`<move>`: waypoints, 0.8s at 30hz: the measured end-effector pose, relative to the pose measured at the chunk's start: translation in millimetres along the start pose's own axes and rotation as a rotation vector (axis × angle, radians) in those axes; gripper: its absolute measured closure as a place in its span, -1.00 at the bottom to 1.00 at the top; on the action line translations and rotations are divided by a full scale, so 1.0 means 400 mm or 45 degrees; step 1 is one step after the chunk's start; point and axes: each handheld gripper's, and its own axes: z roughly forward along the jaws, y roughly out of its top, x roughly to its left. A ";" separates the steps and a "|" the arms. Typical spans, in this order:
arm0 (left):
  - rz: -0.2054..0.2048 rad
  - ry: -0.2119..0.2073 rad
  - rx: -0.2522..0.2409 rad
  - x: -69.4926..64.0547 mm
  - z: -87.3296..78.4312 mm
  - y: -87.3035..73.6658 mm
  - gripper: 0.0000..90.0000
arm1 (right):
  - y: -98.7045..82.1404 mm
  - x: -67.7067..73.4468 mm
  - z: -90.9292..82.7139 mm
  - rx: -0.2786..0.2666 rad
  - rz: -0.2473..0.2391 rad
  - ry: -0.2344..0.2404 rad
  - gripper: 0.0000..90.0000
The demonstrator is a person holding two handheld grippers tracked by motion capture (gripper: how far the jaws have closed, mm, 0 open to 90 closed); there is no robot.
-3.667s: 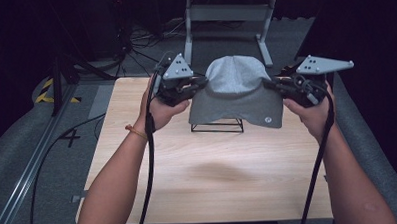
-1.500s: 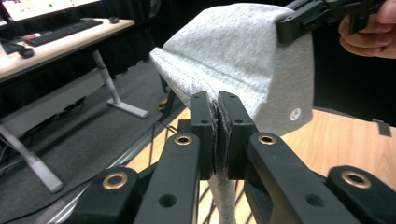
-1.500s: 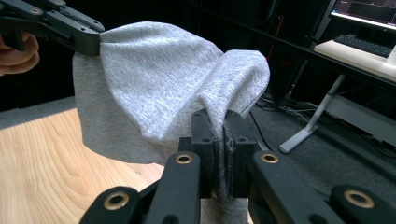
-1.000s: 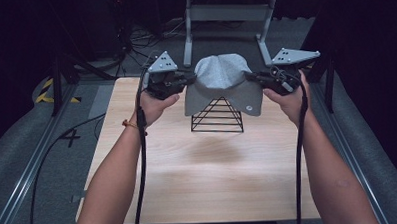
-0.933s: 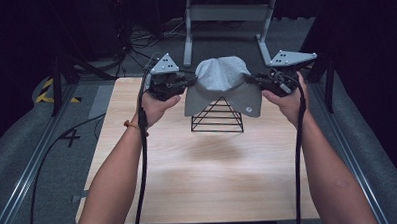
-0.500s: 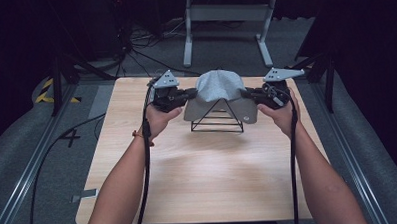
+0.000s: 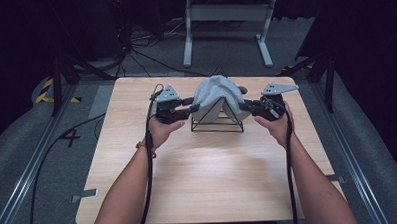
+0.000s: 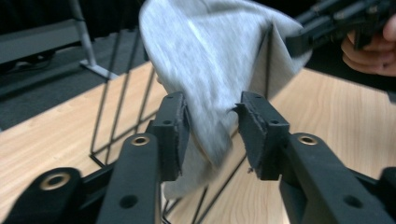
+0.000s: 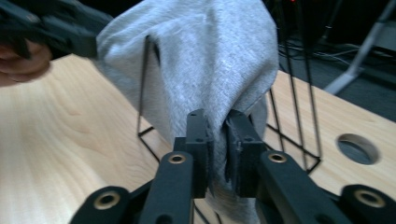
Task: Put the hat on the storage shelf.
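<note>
A grey cloth drapes a black wire frame at upper centre of the high view. The left gripper has just been opening, its jaws wide with the cloth edge loose between them. The right gripper has just been opening too; its jaws stand narrow around a fold, seemingly still pinched.

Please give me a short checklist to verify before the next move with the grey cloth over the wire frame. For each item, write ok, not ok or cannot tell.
1. Grey cloth is draped over the top of the black wire frame: ok.
2. Left gripper has let go: ok; its jaws have just been opening, with the cloth edge loose in the gap.
3. Right gripper has let go: not ok; jaws nearly together with cloth between the pads, though they have just been opening.
4. Frame stands flat on the table: ok.
5. Cloth hangs evenly on the far side: cannot tell.
</note>
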 end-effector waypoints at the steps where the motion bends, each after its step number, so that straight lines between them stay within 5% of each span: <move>1: 0.004 -0.010 0.019 -0.001 0.003 -0.006 0.28 | -0.006 0.000 0.001 -0.005 0.010 0.014 0.67; 3: -0.020 -0.052 0.032 0.000 0.008 -0.017 0.12 | -0.018 -0.002 0.003 0.012 0.019 0.017 0.38; 9: -0.015 -0.042 0.086 -0.004 0.030 -0.022 0.07 | -0.059 -0.017 0.011 0.072 0.106 0.028 0.04; 12: 0.019 -0.043 0.131 -0.012 0.053 -0.023 0.40 | -0.082 -0.018 0.033 0.116 0.124 0.032 0.37; 15: 0.053 -0.001 0.173 -0.013 0.060 -0.021 0.77 | -0.080 -0.007 0.038 0.108 0.073 0.024 0.76; 16: 0.053 -0.001 0.173 -0.013 0.060 -0.021 0.86 | -0.080 -0.007 0.038 0.108 0.073 0.024 0.76; 17: 0.084 0.055 0.195 -0.006 0.058 -0.017 0.89 | -0.075 -0.002 0.037 0.110 0.024 -0.013 0.88; 21: 0.074 0.113 0.260 0.007 0.066 -0.028 0.91 | -0.077 -0.014 0.029 0.102 0.033 -0.045 0.90; 24: 0.155 0.134 0.351 -0.001 0.088 -0.040 0.91 | -0.094 -0.017 0.040 0.124 0.038 -0.039 0.91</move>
